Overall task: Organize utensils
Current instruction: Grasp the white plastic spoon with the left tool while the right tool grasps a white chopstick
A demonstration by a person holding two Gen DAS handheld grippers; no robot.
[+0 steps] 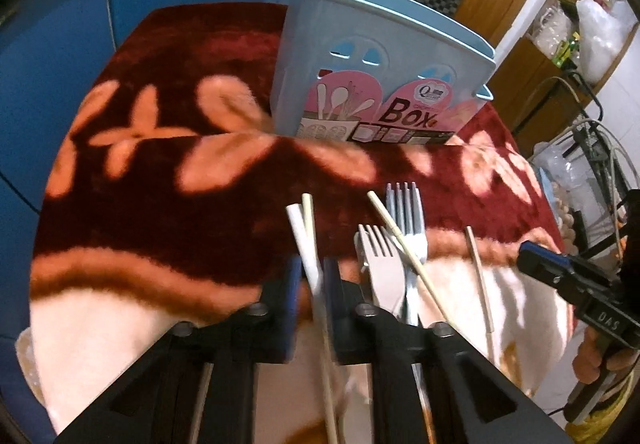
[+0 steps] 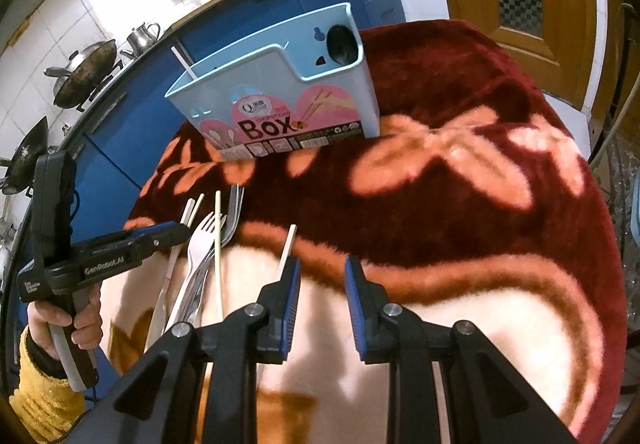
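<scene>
Left wrist view: the left gripper has its jaws clamped on a white chopstick, low over the red flowered blanket on the worktop. Just right of it lie a white plastic fork, a metal fork and more chopsticks. The blue utensil box stands upright behind, w/ one stick inside.

Right wrist view: the right gripper has jaws apart w/ only blanket between them; a single chopstick lies beside the left pad. The box is well apart, farther back.

Two forks, five chopsticks (one boxed)
</scene>
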